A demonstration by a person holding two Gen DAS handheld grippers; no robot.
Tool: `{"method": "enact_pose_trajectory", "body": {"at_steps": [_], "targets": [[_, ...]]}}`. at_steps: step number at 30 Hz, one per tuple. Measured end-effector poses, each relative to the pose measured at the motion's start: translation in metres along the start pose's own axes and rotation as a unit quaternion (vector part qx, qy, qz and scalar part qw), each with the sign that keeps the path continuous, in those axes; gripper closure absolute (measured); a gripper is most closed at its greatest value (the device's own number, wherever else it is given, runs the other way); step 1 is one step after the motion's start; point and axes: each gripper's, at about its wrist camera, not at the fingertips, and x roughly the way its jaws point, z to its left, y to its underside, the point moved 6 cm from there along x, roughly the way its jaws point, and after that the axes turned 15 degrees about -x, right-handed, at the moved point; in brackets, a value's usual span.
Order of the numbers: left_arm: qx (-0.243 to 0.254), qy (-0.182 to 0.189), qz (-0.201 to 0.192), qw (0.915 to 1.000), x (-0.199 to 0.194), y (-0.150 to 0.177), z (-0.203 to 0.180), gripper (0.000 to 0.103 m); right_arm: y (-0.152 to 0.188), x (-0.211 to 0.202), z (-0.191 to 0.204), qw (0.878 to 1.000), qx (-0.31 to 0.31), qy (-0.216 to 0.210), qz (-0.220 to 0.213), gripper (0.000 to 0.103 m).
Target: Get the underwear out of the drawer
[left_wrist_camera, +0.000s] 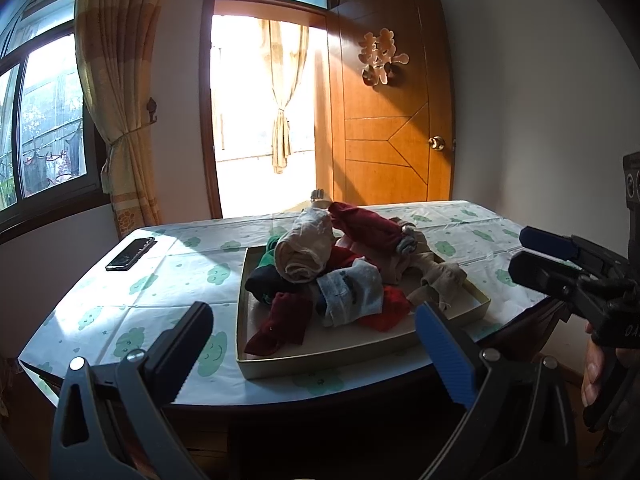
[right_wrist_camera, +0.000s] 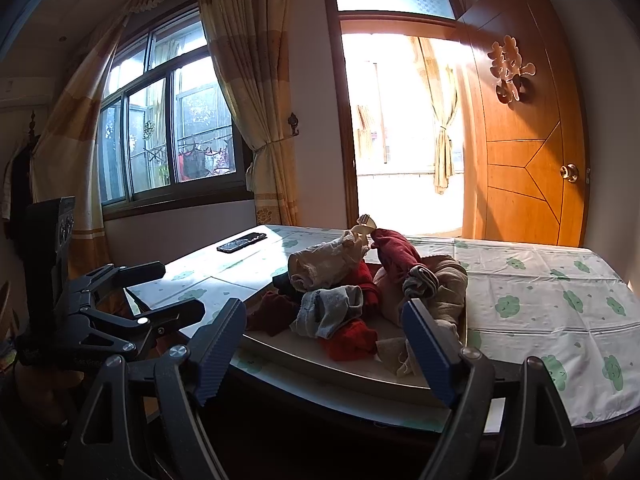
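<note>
A shallow cream drawer tray (left_wrist_camera: 320, 364) lies on the table and holds a heap of rolled underwear: a beige roll (left_wrist_camera: 306, 252) on top, a dark red roll (left_wrist_camera: 366, 226), a grey piece (left_wrist_camera: 352, 290), and red, black and green pieces. The heap also shows in the right wrist view (right_wrist_camera: 344, 292), in the tray (right_wrist_camera: 320, 372). My left gripper (left_wrist_camera: 316, 354) is open and empty, short of the tray's near edge. My right gripper (right_wrist_camera: 324, 346) is open and empty, near the tray's front; it also shows in the left wrist view (left_wrist_camera: 536, 254) at the right.
The table (left_wrist_camera: 120, 304) has a white cloth with green cloud prints. A black phone (left_wrist_camera: 130, 254) lies at its far left corner. Behind are a curtained window (right_wrist_camera: 168, 132), a bright open doorway and an orange wooden door (left_wrist_camera: 392, 120).
</note>
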Motion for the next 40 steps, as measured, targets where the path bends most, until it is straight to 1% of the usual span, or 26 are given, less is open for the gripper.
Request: {"method": "enact_pose_trajectory", "body": {"at_steps": [8,26,31,40], "targets": [[-0.004,-0.014,0.005,0.9999,0.002,-0.0017,-0.0007,0.0,0.001,0.0001,0.0011,1.0,-0.001,0.0,0.001,0.021],[-0.001,-0.023,0.007,0.9997,0.0071,-0.0027,0.0003,0.0,0.0027,0.0012,0.0047,1.0,0.0,-0.006,0.004,0.021],[-0.002,-0.031,0.003,0.9995,0.0099,-0.0022,0.0035,0.0,0.0036,0.0012,0.0052,1.0,-0.001,-0.006,0.004,0.021],[0.003,-0.022,-0.011,0.9997,0.008,-0.0028,0.0016,0.0,0.0063,0.0017,0.0059,1.0,-0.002,-0.006,0.01,0.021]]}}
